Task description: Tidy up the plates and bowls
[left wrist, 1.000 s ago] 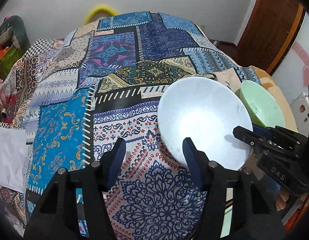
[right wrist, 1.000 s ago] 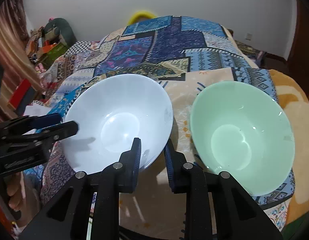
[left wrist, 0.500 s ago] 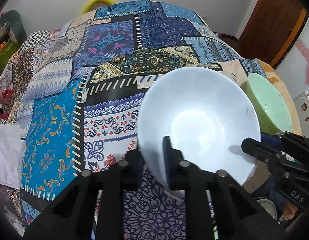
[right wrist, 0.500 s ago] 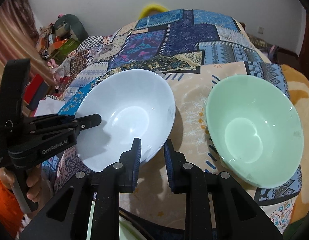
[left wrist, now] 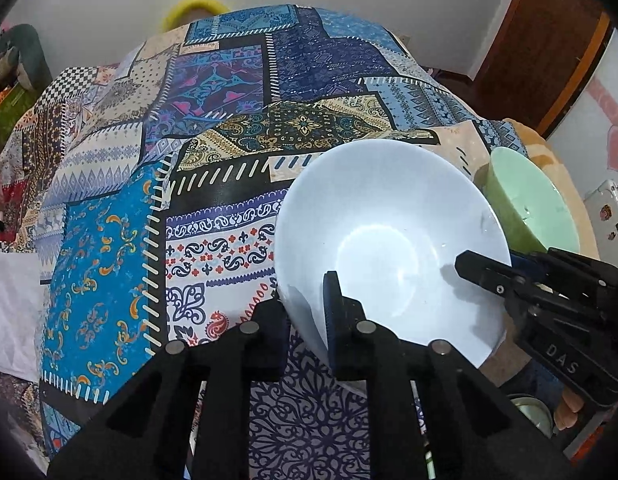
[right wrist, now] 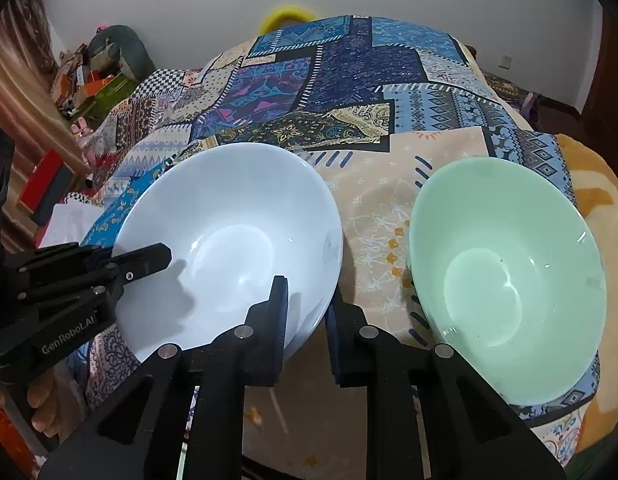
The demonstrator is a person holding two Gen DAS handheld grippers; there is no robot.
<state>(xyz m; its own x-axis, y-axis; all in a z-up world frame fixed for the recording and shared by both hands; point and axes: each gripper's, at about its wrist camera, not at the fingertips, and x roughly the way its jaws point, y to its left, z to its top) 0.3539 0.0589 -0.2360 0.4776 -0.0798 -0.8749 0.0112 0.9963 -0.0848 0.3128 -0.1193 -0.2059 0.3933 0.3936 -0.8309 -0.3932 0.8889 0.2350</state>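
Observation:
A white bowl [left wrist: 393, 248] [right wrist: 233, 248] is over the patchwork cloth, and both grippers hold it. In the left wrist view my left gripper [left wrist: 305, 312] is shut on the bowl's near left rim, one finger inside and one outside. My right gripper [right wrist: 309, 312] clamps the near right rim. Its jaws are closing tight, with the rim pinched between the pads. Each gripper shows in the other's view: the right gripper [left wrist: 509, 280] and the left gripper [right wrist: 141, 264]. A pale green bowl [right wrist: 509, 280] [left wrist: 529, 208] sits on the cloth just right of the white one, apart from it.
The patchwork cloth [left wrist: 213, 152] stretches far back and to the left. A yellow object [right wrist: 287, 16] lies at its far end. Clutter [right wrist: 89, 76] stands by the left wall and a wooden door [left wrist: 549, 40] at the right. A small round dish [left wrist: 529, 412] sits below the near edge.
My left gripper, open beside the white bowl a second ago, has shut on its rim. The right gripper's fingers drew slightly closer on the opposite rim. The green bowl has not moved.

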